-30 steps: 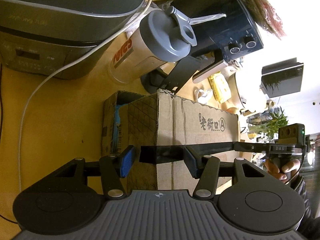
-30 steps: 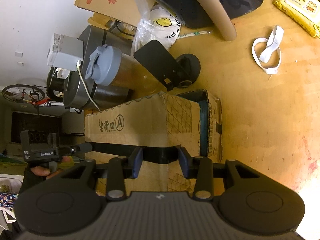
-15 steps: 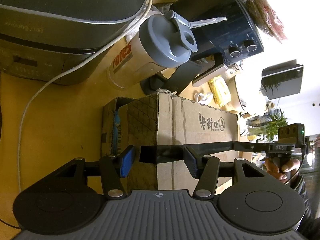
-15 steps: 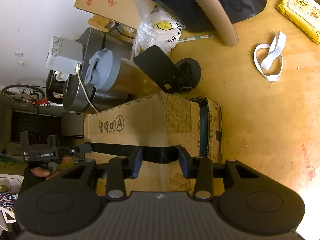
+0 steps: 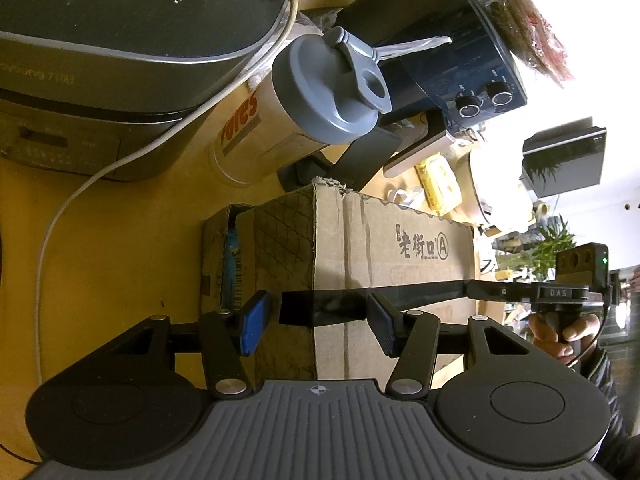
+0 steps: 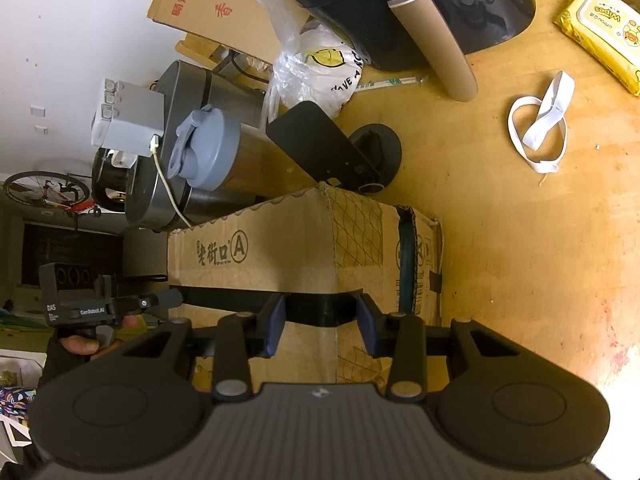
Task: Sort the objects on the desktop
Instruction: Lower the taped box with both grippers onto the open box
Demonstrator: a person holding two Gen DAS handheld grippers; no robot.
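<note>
A brown cardboard box [image 5: 380, 252] with printed characters stands on the wooden desk; it also shows in the right wrist view [image 6: 280, 256]. My left gripper [image 5: 320, 320] is open, its blue pads either side of one box corner. My right gripper [image 6: 322, 324] is open around the opposite corner. Each view shows the other gripper's finger laid as a dark bar along the box side. A flattened box with blue print [image 5: 218, 256] leans against the box's end.
A grey-lidded bottle [image 5: 304, 108], a black phone stand [image 6: 340, 148], a dark cooker [image 5: 100, 60] with a white cable and a dark blue appliance [image 6: 400, 4] stand behind the box. A white band [image 6: 540, 124] and yellow wipes pack [image 6: 600, 32] lie on the desk.
Both grippers have kept their hold around the box corners. The view has shifted slightly, so the box and grippers seem to have moved a little nearer the bottle and cooker.
</note>
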